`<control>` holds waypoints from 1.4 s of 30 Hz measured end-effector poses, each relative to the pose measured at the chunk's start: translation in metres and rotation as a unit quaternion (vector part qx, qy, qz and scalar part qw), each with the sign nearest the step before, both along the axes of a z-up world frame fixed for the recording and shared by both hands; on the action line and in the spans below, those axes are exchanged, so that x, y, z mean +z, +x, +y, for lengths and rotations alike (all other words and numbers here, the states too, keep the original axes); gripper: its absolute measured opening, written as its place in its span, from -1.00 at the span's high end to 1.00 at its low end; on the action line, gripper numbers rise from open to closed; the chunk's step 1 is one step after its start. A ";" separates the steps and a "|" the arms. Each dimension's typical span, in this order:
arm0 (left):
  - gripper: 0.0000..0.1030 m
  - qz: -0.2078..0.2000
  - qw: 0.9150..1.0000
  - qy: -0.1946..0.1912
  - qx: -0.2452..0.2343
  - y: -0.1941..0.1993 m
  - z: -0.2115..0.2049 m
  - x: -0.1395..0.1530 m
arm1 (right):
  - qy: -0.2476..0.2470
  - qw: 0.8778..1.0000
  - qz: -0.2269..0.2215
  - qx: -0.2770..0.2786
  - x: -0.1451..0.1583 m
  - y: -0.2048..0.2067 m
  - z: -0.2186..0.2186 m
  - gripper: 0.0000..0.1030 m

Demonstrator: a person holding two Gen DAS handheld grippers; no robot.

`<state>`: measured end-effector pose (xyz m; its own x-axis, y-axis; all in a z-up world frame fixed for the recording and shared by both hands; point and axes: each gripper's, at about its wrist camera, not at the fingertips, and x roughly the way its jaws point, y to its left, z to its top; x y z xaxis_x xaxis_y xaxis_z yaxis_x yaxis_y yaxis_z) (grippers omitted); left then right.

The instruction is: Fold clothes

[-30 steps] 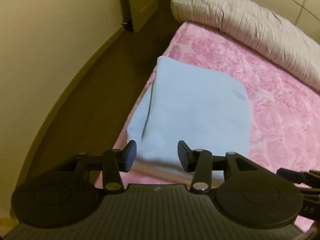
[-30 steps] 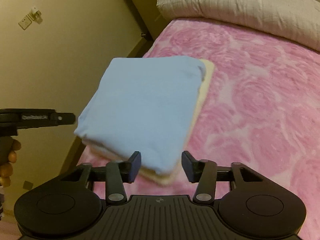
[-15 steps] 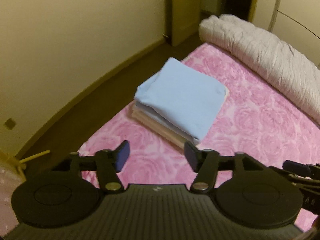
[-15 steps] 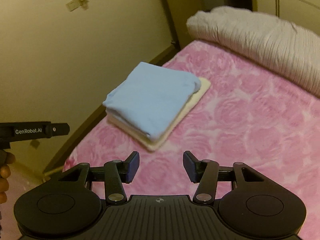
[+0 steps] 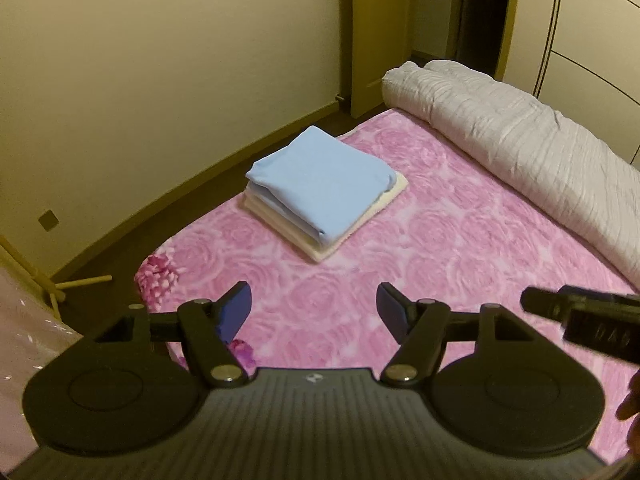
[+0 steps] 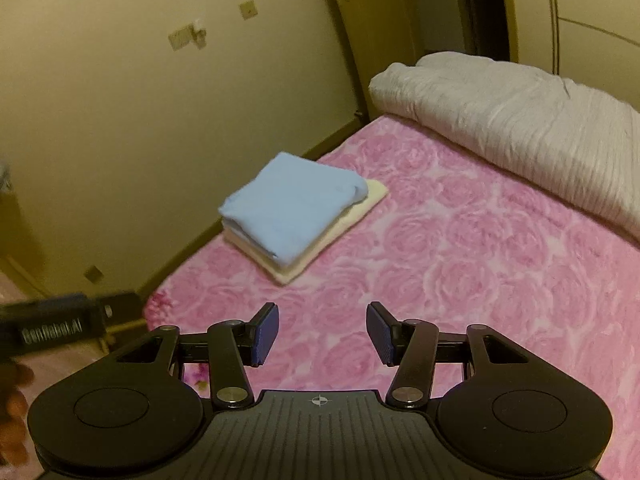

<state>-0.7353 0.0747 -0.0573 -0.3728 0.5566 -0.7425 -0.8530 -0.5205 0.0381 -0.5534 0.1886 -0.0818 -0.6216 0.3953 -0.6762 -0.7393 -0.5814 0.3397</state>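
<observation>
A folded light blue garment (image 5: 320, 182) (image 6: 292, 204) lies on top of a folded cream garment (image 5: 352, 226) (image 6: 340, 226), stacked near the left edge of the pink rose-patterned bed (image 5: 440, 248) (image 6: 460, 260). My left gripper (image 5: 314, 310) hangs open well short of the stack, nothing between its fingers. My right gripper (image 6: 322, 330) is open too and empty, also far back from the stack. Each gripper's body shows at the side of the other's view.
A rolled grey-white quilt (image 5: 520, 148) (image 6: 520, 120) lies along the far side of the bed. A beige wall and dark floor strip (image 5: 200, 200) run left of the bed, with a door (image 5: 364, 32) beyond. A person's fingers (image 6: 16, 396) show at the left edge.
Both grippers have pulled back and up from the folded stack, which now lies far ahead on the bed. The left jaws have widened.
</observation>
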 end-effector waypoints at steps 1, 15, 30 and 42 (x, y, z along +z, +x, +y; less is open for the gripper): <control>-0.28 -0.001 1.000 0.002 0.003 0.007 -0.004 0.002 | -0.004 1.000 0.004 0.000 0.003 0.009 -0.001 -0.02; -0.28 -0.015 0.999 -0.014 0.034 0.046 -0.001 -0.002 | -0.006 0.996 -0.069 0.064 0.001 0.034 0.000 -0.02; -0.28 -0.046 0.996 -0.038 0.065 0.038 0.041 -0.028 | -0.038 0.988 -0.121 0.091 -0.032 0.013 0.058 -0.02; -0.28 -0.058 0.995 -0.061 0.059 0.024 0.078 -0.049 | -0.035 0.980 -0.169 0.099 -0.049 -0.012 0.094 -0.02</control>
<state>-0.7109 0.1528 -0.1061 -0.3383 0.4169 -0.8436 -0.7881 -0.6155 0.0119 -0.5658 0.2825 -0.1310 -0.4174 0.2349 -0.8779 -0.6919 -0.7085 0.1394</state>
